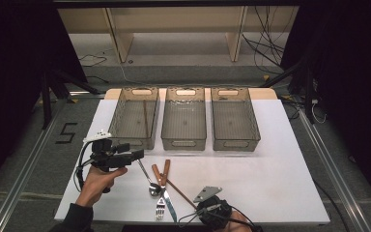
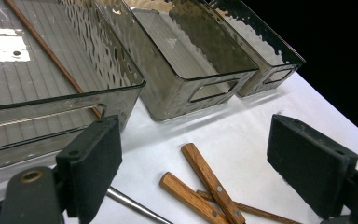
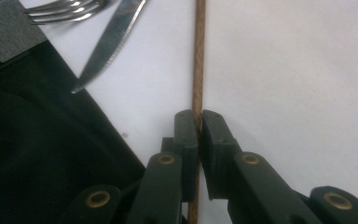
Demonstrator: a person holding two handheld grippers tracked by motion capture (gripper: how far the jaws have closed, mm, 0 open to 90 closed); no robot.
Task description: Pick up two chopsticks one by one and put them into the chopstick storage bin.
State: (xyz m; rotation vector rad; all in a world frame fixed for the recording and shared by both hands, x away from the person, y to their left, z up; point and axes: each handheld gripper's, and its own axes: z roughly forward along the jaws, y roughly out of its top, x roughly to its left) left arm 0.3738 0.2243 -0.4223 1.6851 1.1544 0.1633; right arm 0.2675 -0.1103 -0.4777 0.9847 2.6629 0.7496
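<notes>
Sorting status: one chopstick binned, one gripped, remaining cutlery on the bench.

Nearest, the right gripper (image 3: 199, 122) has its jaws closed on a brown chopstick (image 3: 198, 56) lying on the bench (image 1: 270, 164). Beside it lie a fork (image 1: 160, 209), a knife (image 1: 168, 203) and a spoon (image 1: 150, 183), apparently unsorted. The left gripper (image 2: 191, 163) hovers with jaws wide, holding nothing. Farthest, the left bin (image 1: 118, 123) already holds one chopstick (image 1: 145, 118); the middle bin (image 1: 184, 140) and right bin (image 1: 235, 142) look empty.

Looks like a lab recording setup: a white table (image 1: 270, 169) is ringed by black curtains (image 1: 352, 58), floor rails (image 1: 19, 174) and loose cables (image 1: 265, 38).
</notes>
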